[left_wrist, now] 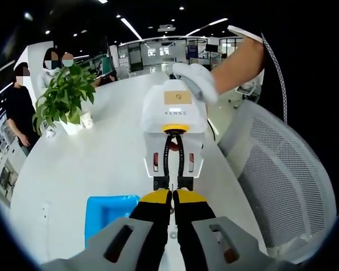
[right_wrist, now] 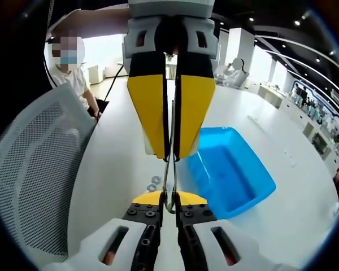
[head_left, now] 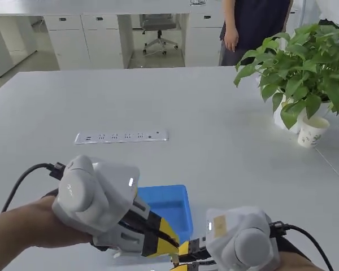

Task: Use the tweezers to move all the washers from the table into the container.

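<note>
Plainly, the only legible writing is on the white plastic body of the right tool [left_wrist: 173,182], seen from the left gripper view: a tan square label with a small mark, and below it a line of print that begins "KENS", the rest too small to tell. The container [right_wrist: 233,169] is a shallow rectangular tray of glossy blue plastic with rounded corners and a raised lip, lying on the smooth matt white desk [head_left: 214,113]. Just beside the container's long side, the left tool [right_wrist: 170,155] and right tool meet nose to nose; each has flat yellow jaw faces on black backing. Both are closed on the tweezers [right_wrist: 168,169], a thin strip of bright metal running straight from one pair of jaws into the other. The washers [right_wrist: 153,183], two small flat silvery rings, lie on the desk next to the tweezers, on the side away from the container and outside it. Beyond the container a long white power strip [head_left: 121,136] lies flat. Farther off, to the container's right, a leafy green plant [head_left: 305,73] stands with a printed paper cup [head_left: 312,131] at its foot. A white mesh chair back [right_wrist: 28,186] curves close behind the washers.
</note>
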`<state>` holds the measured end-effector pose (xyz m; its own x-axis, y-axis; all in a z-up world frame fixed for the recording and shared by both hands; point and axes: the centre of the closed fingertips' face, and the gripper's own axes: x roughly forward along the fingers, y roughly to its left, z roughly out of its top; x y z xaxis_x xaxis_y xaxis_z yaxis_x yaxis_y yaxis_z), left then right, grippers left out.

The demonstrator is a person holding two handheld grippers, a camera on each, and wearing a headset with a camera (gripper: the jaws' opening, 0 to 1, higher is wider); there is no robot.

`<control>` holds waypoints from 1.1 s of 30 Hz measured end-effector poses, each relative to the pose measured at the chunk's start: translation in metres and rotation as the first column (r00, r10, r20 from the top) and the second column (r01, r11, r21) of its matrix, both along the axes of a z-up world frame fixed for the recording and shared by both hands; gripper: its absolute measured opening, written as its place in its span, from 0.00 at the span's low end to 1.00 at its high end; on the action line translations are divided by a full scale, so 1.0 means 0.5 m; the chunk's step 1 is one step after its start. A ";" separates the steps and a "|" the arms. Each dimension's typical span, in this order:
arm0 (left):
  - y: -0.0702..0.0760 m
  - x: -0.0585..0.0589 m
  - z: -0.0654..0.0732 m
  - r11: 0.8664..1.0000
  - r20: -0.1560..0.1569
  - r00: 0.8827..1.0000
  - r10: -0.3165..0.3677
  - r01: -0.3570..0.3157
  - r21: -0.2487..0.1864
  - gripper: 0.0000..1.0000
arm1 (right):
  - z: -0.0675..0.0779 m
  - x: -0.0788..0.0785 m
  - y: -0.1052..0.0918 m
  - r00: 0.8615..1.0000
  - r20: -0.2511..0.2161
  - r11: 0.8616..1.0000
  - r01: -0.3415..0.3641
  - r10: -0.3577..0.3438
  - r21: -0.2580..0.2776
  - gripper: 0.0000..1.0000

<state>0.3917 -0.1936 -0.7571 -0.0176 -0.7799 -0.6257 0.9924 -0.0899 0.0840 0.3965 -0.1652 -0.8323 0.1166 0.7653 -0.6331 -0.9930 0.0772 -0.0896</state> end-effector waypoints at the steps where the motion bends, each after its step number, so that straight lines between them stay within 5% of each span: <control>1: 0.000 0.001 0.004 1.000 0.004 1.000 -0.001 0.001 0.001 0.06 | 0.003 0.002 0.000 1.000 0.004 1.000 -0.002 0.002 -0.001 0.09; 15: 0.001 0.034 0.045 1.000 0.047 0.999 -0.004 0.004 -0.003 0.06 | 0.045 0.042 0.003 0.998 0.057 1.000 0.004 -0.005 0.012 0.09; 33: 0.018 0.092 0.060 1.000 0.074 0.997 0.016 -0.016 -0.001 0.06 | 0.060 0.108 0.024 0.996 0.087 1.000 0.004 -0.006 0.028 0.10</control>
<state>0.4379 -0.1844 -0.7270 0.0409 -0.7803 -0.6241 0.9848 -0.0740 0.1571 0.4507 -0.1534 -0.8021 0.1740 0.7817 -0.5989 -0.9812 0.0857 -0.1732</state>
